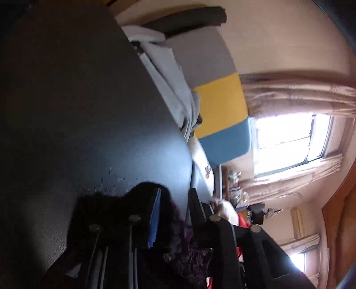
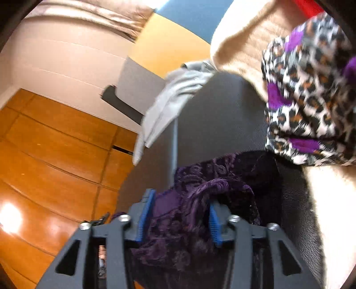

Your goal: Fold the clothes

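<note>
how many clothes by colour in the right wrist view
dark purple velvet garment, between the right claw fingers: 1
leopard print with purple patches: 1
light grey garment: 1
cream fleece: 1
red fabric, only a corner shows: 1
total: 5

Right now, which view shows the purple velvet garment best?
The right wrist view: the purple velvet garment fills the space between the right gripper pads, lit and textured. The left wrist view shows only a dark, blurred bunch of it at the left gripper.
</note>
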A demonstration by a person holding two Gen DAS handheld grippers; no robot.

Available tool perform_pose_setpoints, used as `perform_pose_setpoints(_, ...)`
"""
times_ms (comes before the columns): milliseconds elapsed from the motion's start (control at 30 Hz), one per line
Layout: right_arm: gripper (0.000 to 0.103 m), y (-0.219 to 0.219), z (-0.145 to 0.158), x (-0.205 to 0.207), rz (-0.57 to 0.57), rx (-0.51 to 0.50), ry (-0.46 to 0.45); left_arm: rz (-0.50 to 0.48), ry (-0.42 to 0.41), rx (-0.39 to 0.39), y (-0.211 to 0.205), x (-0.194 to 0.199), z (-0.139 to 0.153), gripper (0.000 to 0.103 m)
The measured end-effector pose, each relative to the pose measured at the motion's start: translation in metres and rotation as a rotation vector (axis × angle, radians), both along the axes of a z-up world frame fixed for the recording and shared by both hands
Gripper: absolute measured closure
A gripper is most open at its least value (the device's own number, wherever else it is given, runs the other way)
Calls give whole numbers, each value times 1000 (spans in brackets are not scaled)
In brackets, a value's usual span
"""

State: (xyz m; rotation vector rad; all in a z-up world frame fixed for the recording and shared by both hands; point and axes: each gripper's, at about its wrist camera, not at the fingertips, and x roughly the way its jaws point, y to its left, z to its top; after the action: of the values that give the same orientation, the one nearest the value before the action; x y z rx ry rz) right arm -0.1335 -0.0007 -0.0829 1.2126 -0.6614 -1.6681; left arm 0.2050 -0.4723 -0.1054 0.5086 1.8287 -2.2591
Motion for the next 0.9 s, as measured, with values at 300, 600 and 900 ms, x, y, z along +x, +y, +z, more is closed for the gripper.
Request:
perform_pose_setpoints(300,40,21,32,38,127,176,225,-8,-110,-11,11,39,-20,75)
perform_pose_setpoints(600,35,-32,3,8,190,-22,69,-83,-261,-151,58,65,-18,74)
perform_pose_setpoints(900,21,6,18,-14,-2,38,187,-223,-275,-182,75,40,-19,73)
